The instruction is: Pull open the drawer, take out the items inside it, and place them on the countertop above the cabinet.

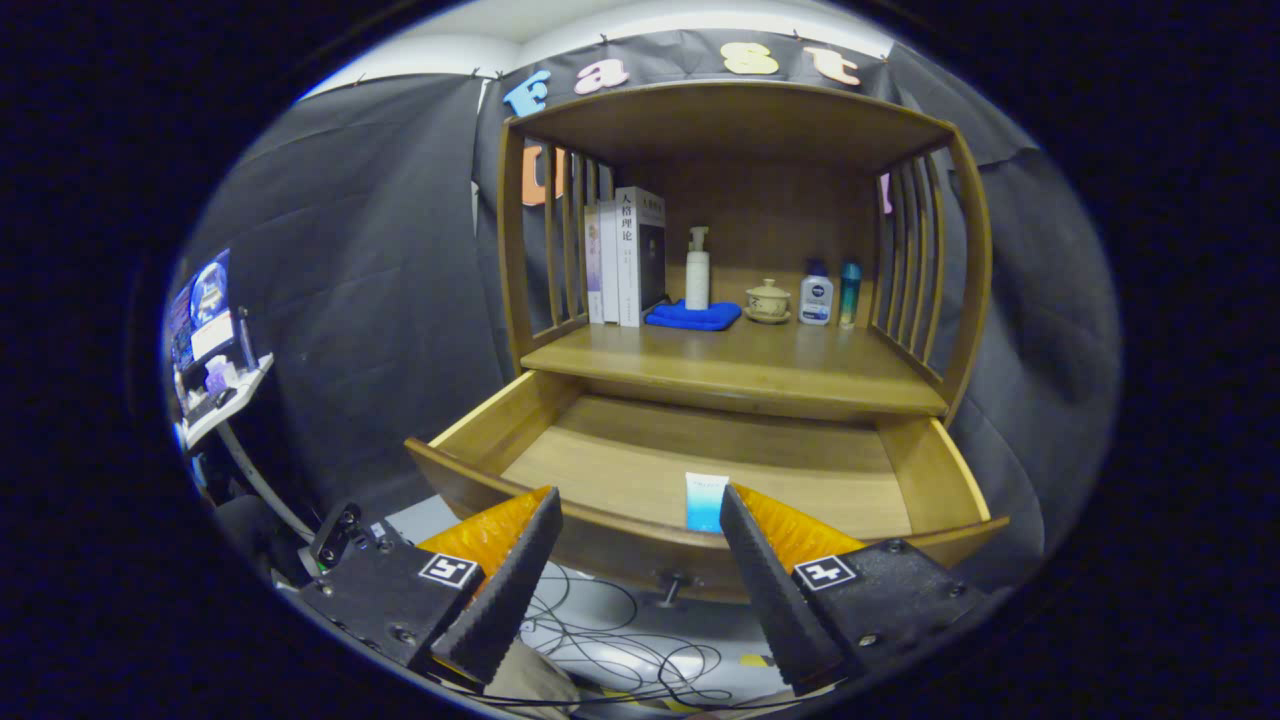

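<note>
The wooden drawer (930, 470) stands pulled out below the cabinet's countertop (740, 365). Inside it, close to the front wall, stands a small white and blue box (706, 500). My gripper (640, 520) hovers open in front of the drawer's front panel, its fingertips level with the rim. The box sits just beyond the fingers, nearer the right fingertip (735, 510). Nothing is between the fingers. The drawer's knob (672, 582) shows below, between them.
On the countertop stand books (625, 255), a pump bottle (697, 268), a blue cloth (693, 315), a lidded cup (768, 299) and two small bottles (830, 293). Slatted side rails (915, 260) flank the shelf. Cables (620, 650) lie on the floor beneath the gripper.
</note>
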